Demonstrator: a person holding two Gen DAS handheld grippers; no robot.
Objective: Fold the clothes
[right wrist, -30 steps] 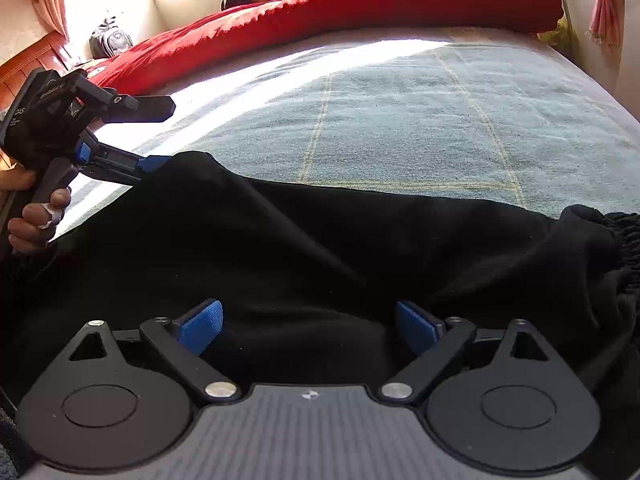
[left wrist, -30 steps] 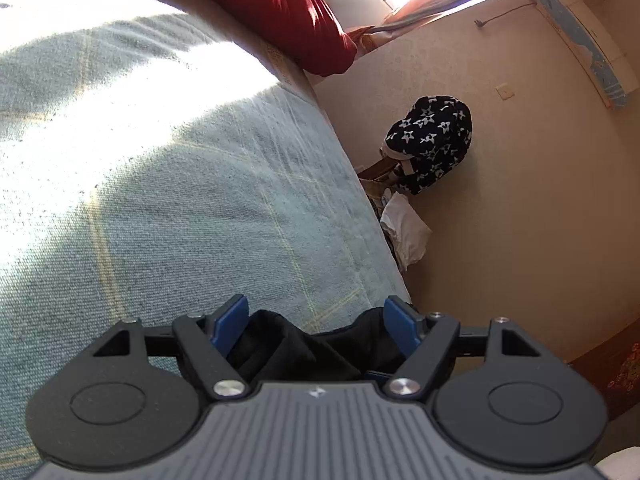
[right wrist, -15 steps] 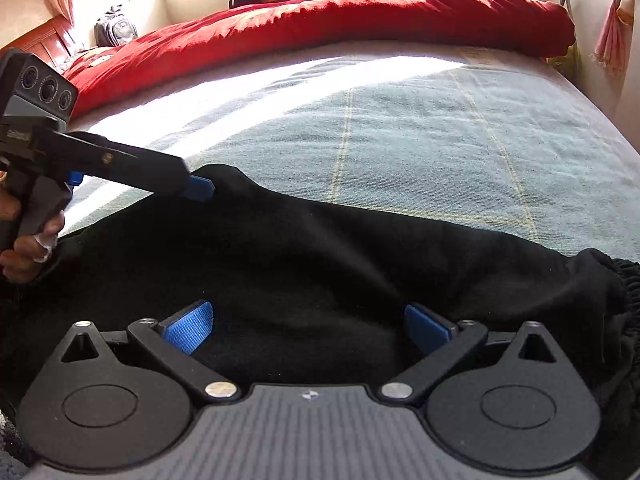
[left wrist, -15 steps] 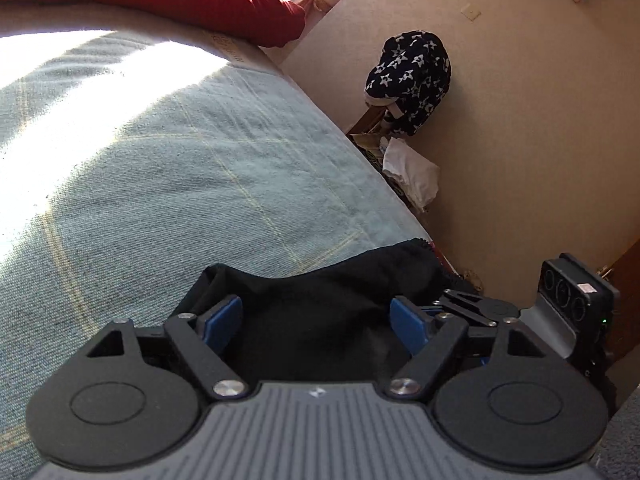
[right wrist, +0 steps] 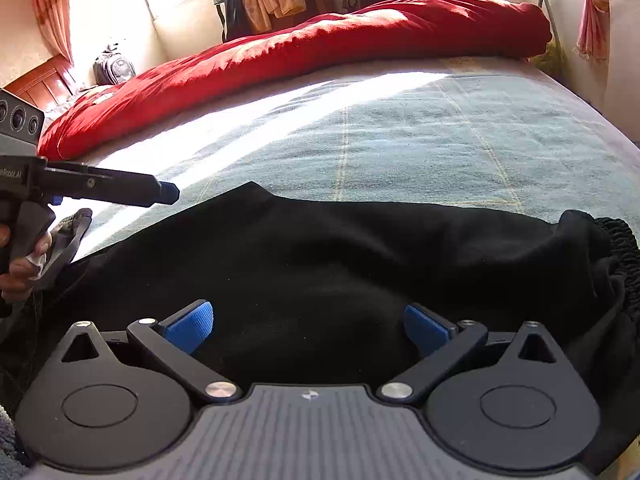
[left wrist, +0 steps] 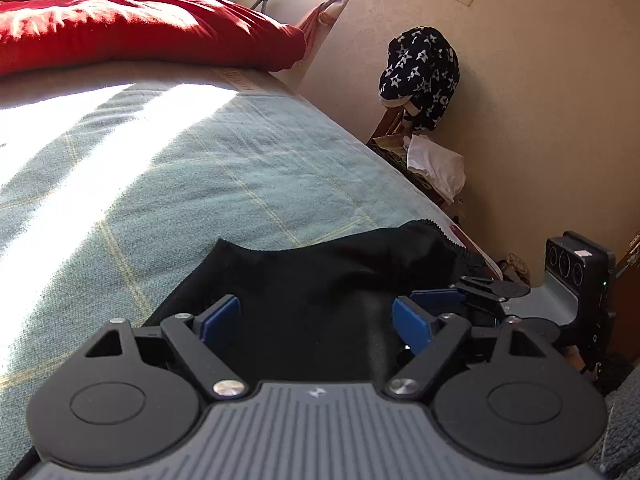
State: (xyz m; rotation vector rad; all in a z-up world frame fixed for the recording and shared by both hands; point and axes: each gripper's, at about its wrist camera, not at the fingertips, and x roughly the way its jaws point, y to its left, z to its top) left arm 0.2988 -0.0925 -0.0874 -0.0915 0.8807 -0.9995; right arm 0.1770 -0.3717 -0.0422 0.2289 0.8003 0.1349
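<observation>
The left gripper (left wrist: 316, 320) has released and lifted off the black fabric garment (right wrist: 320, 264), jaws spread over it; the right gripper (right wrist: 308, 326) hovers, jaws likewise apart; the garment lies spread across the pale green checked bedspread (right wrist: 400, 136), below the red quilt (right wrist: 320, 48).

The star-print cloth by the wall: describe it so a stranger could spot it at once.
Start at the bed with the pale green blanket and go past its right edge to the beige wall. There the star-print cloth hangs in a heap above a white cloth. It alone is dark navy with white stars.
</observation>
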